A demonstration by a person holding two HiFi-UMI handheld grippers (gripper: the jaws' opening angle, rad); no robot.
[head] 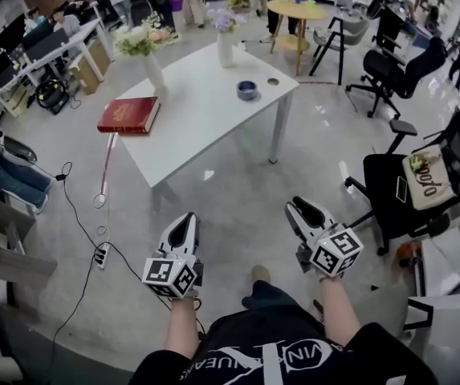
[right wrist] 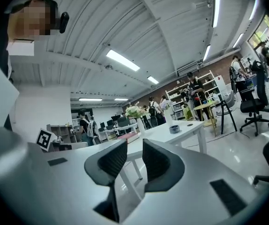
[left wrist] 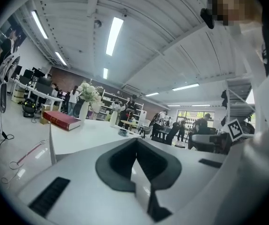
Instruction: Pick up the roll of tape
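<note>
The roll of tape [head: 246,90] is a small blue-grey ring on the far right part of the white table [head: 197,127]. It also shows small and distant as the tape [left wrist: 123,132] in the left gripper view and the tape [right wrist: 174,129] in the right gripper view. Both grippers hang over the floor, well short of the table's near edge. My left gripper [head: 184,219] points toward the table with its jaws together and nothing between them [left wrist: 135,146]. My right gripper [head: 300,207] has a clear gap between its pads, holding nothing [right wrist: 134,156].
A red book [head: 128,115] lies at the table's left end. Two vases with flowers [head: 154,69] [head: 225,48] stand along its far side, and a small disc [head: 273,81] lies beside the tape. A black office chair [head: 406,187] stands at the right; a power strip [head: 101,256] and cables lie left.
</note>
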